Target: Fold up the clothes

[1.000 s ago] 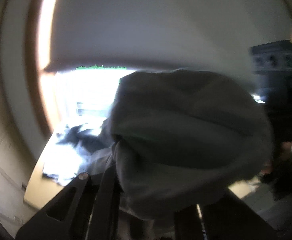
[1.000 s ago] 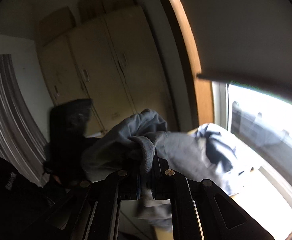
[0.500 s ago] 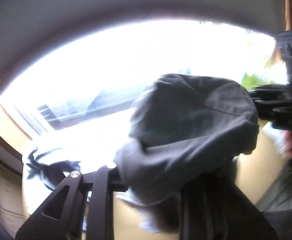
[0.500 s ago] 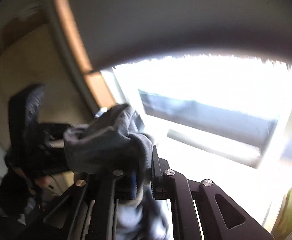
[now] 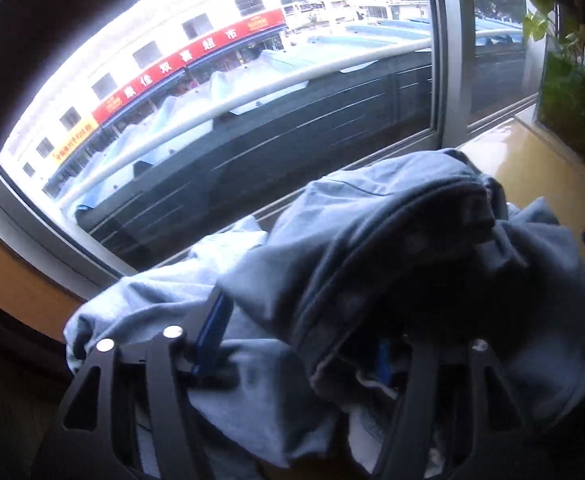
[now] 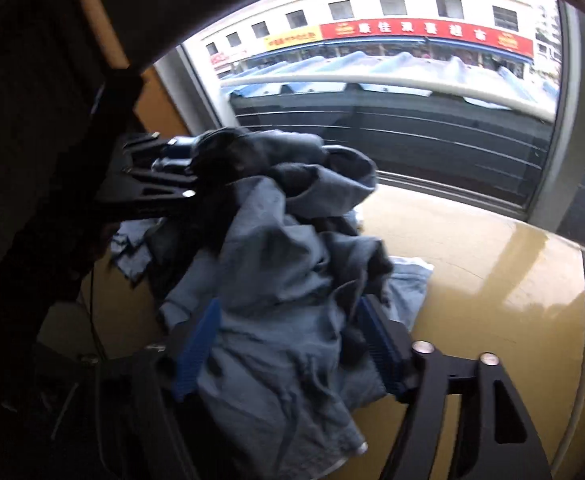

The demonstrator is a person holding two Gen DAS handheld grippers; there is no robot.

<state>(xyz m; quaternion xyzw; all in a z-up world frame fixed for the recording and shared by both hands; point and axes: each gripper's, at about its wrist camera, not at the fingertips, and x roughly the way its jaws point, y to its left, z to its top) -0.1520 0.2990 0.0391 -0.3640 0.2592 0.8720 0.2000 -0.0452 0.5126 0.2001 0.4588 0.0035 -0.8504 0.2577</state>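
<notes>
Right gripper: jaws spread wide, blue pads either side of a bunched blue-grey garment, cloth lying loose between them. Left gripper: jaws also apart, the same garment draped over and between the fingers; a pinch cannot be made out. Garment heaped on the yellow tabletop. Beyond: window, potted plant at right.
</notes>
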